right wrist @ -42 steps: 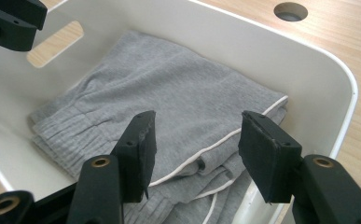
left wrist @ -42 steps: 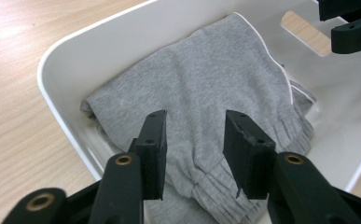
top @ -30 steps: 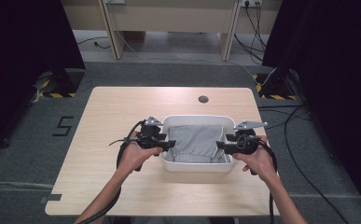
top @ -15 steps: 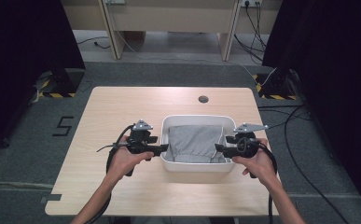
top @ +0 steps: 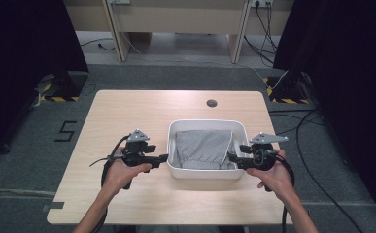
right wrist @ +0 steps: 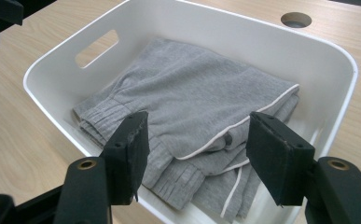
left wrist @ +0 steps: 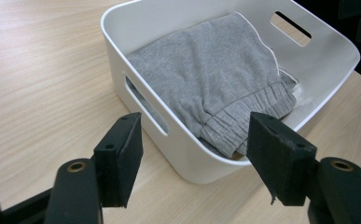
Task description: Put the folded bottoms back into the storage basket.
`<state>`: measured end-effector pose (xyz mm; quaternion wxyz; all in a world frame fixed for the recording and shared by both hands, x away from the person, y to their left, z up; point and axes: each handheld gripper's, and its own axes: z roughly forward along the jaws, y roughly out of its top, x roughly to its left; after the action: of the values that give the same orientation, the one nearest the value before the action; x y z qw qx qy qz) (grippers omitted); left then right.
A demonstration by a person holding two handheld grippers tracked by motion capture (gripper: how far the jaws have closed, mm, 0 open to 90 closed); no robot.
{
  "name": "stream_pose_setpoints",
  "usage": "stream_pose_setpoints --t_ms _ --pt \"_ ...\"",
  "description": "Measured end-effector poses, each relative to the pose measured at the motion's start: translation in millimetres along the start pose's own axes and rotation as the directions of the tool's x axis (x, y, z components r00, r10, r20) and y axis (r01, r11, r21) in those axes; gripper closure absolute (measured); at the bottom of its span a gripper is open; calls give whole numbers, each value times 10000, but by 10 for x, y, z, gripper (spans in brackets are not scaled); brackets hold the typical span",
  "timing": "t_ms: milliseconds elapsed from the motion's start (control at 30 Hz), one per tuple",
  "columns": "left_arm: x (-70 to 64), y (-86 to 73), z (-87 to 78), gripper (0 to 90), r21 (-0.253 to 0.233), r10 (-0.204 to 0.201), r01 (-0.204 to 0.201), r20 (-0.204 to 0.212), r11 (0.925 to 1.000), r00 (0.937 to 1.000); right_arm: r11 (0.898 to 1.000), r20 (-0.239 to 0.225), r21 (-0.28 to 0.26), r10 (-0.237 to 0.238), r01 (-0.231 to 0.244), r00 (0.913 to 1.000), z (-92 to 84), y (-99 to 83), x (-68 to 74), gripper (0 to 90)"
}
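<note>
A white plastic bin [top: 206, 123] with slot handles stands on the wooden table, and a folded grey garment [top: 204, 147] with white piping lies inside it. My left gripper [top: 164, 157] is level just outside the bin's left wall. Its jaws have just been opening, and in the left gripper view the left gripper [left wrist: 194, 163] has nothing between its jaws, the bin [left wrist: 104, 28] and garment [left wrist: 215, 70] lying beyond them. My right gripper [top: 230, 156] is at the bin's right rim. Seen up close, this right gripper [right wrist: 197, 154] is open over the garment [right wrist: 192, 84] without touching it.
A round cable hole [top: 211, 103] sits in the table behind the bin. Bare wood lies left of and in front of the bin. Cables trail from both grippers, and more cables lie on the floor at the right.
My left gripper has pulled back leftward from over the bin's left edge to just outside it, and its jaws stand wider. The right gripper has barely moved.
</note>
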<state>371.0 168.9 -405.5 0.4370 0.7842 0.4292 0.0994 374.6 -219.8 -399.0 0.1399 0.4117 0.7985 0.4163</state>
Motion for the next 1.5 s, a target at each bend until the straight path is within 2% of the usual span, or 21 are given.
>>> stream_pose_setpoints --t_ms 300,633,800,900,1233,1500 --pt "38 -214 -101 352 -153 -117 114 -170 9998 9998 9996 7 -259 59 -59 10000 -157 -123 31 398" --pt "140 -481 -217 339 -403 -377 358 -465 9985 9982 9990 143 -452 52 -45 9999 -351 -324 121 393" --pt "187 -631 -255 320 -368 -439 416 -633 9985 9970 9986 255 -534 -2 15 9997 -404 -413 174 372" --pt "234 -720 -263 305 -409 -580 556 -588 9976 9966 9977 327 -675 76 -54 9994 -431 -478 204 362" --pt "316 -1002 -183 238 -350 -491 458 -998 9983 9938 9985 722 -549 -21 61 9974 -423 -765 284 318" --pt "337 -1199 -141 197 -340 -553 523 -956 9981 9939 9992 1061 -395 -43 85 9943 -357 -942 284 285"
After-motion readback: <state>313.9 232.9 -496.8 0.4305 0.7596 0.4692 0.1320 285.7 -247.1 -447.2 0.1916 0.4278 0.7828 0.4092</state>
